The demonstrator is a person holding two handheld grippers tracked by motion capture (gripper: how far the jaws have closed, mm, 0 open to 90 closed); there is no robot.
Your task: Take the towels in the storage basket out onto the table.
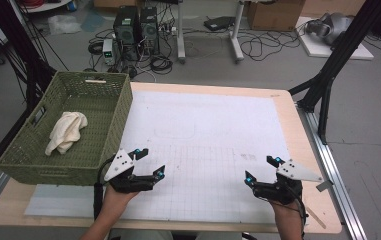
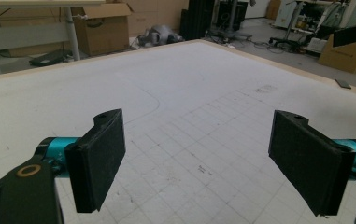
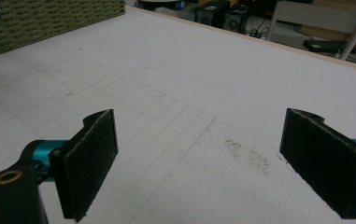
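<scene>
Your left gripper [image 1: 150, 162] and right gripper [image 1: 261, 168] both gape empty over the white mat [image 1: 208, 135]; the cloth [image 1: 67, 131] lies in the basket [image 1: 118, 112], well left of your left fingers

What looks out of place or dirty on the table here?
A cloth lies crumpled in the basket, not folded. A dark speckled smudge marks the white mat. Both grippers are open and hold nothing.
</scene>
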